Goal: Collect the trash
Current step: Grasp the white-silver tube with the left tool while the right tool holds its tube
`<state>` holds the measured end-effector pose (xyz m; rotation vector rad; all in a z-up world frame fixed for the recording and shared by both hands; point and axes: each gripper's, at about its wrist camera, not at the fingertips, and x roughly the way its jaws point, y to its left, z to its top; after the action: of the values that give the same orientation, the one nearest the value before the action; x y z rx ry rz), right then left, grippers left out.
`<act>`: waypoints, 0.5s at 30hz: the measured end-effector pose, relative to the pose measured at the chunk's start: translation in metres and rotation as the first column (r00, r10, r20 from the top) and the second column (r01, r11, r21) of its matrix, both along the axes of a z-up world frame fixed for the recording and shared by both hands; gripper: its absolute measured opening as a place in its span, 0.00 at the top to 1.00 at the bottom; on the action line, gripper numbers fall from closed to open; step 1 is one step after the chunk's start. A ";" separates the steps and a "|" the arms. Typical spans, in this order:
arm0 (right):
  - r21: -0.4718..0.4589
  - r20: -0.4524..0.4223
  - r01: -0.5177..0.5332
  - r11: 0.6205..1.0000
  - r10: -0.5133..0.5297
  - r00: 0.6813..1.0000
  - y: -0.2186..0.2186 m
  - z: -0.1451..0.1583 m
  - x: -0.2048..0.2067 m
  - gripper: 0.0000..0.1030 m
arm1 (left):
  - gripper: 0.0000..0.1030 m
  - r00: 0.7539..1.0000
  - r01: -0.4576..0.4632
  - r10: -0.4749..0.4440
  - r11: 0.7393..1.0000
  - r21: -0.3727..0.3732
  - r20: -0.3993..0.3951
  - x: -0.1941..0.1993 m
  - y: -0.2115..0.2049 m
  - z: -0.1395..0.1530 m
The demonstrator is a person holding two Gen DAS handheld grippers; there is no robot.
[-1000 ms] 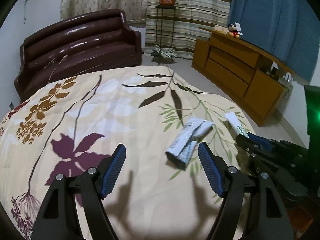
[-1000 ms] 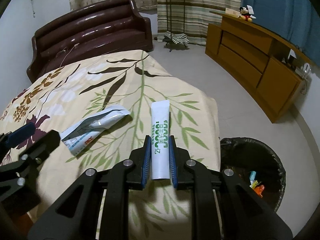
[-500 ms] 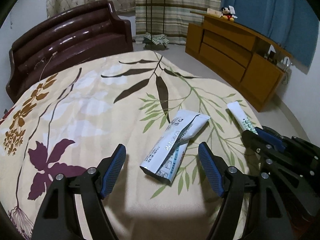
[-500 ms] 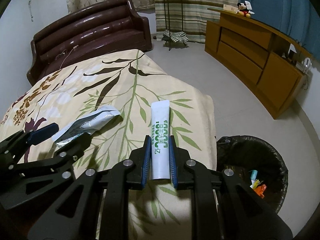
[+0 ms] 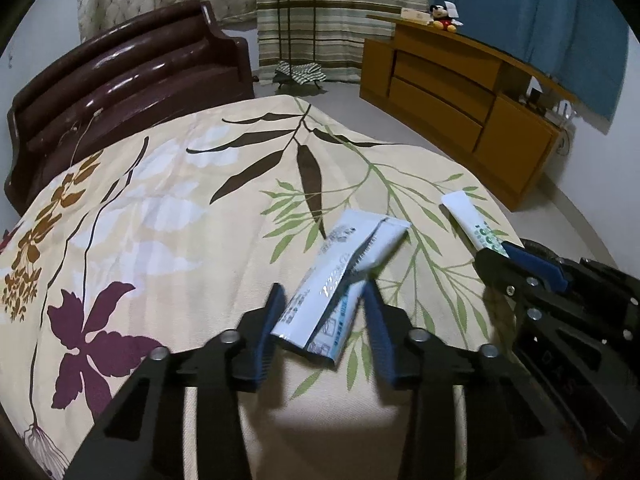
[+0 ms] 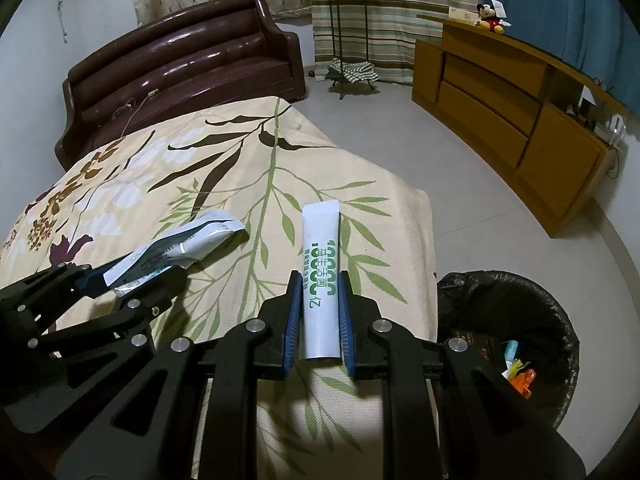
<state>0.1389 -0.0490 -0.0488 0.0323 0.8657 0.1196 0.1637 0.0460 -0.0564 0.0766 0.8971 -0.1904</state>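
Closing the left gripper (image 5: pixel 322 316) around the wrapper (image 5: pixel 340 280), we are bringing its fingers (image 5: pixel 268 320) in from either side; the wrapper's near end is lying between them, and whether the pads are pressing on it yet we cannot tell. The wrapper is lying on the bed (image 5: pixel 168 216), near the corner closest to the bin (image 6: pixel 516 340), its long axis running away from us and slanting toward the tube (image 6: pixel 322 276), roughly in line with the left fingers. We are holding the right gripper (image 6: pixel 320 320) with its fingers clamped on the tube, which is pointing straight ahead along them, between the wrapper and the bin. The bin is standing on the floor just beside that corner, on the tube's side. So we are judging the right hand nearer the bin, and the left having to cross over the bed corner to reach it.
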 end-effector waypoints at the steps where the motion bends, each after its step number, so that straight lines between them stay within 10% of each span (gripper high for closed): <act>1: 0.000 0.001 0.000 1.000 0.000 1.000 0.000 0.000 0.000 0.83 | 0.71 1.000 0.007 -0.007 1.000 0.007 0.004 -0.001 -0.001 0.000; 15: 0.002 0.008 0.002 1.000 -0.002 1.000 -0.001 -0.002 -0.003 0.83 | 0.83 1.000 0.011 -0.011 1.000 0.001 0.019 -0.009 -0.005 0.003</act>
<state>0.1364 -0.0497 -0.0504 0.0344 0.8579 0.1184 0.1550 0.0410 -0.0538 0.0846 0.8783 -0.1993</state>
